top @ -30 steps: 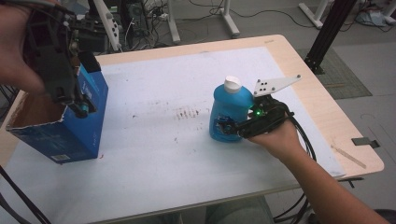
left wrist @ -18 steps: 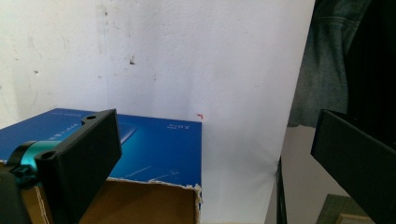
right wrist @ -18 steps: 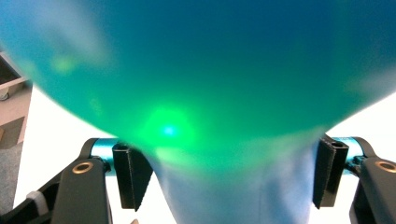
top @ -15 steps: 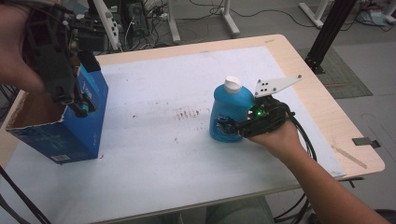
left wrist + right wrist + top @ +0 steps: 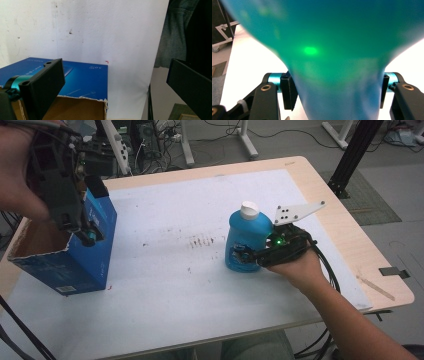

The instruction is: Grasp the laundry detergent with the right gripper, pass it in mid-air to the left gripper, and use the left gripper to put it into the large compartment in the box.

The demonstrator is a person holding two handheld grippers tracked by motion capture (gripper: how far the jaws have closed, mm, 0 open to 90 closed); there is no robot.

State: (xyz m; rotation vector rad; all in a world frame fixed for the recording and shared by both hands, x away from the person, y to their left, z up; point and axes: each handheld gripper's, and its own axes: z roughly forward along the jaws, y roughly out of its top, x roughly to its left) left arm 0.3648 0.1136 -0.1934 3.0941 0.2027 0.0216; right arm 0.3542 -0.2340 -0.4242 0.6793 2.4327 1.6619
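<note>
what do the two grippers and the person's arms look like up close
Both are black handheld tools. The right gripper has a green light, teal pins at its jaw joints, brass-coloured screws, a grey three-cornered plate with black dots on top, and black cables trailing off the table. The left gripper is bulkier, with a teal knob near its tip and flat black rectangular jaws. Both forearms are bare, with no sleeves.

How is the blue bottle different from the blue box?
The bottle is rounded with a white cap on; the box is square-edged with a torn-open top. The bottle stands between the right gripper's jaws; the box stands free under the left gripper. Both are blue and upright.
</note>
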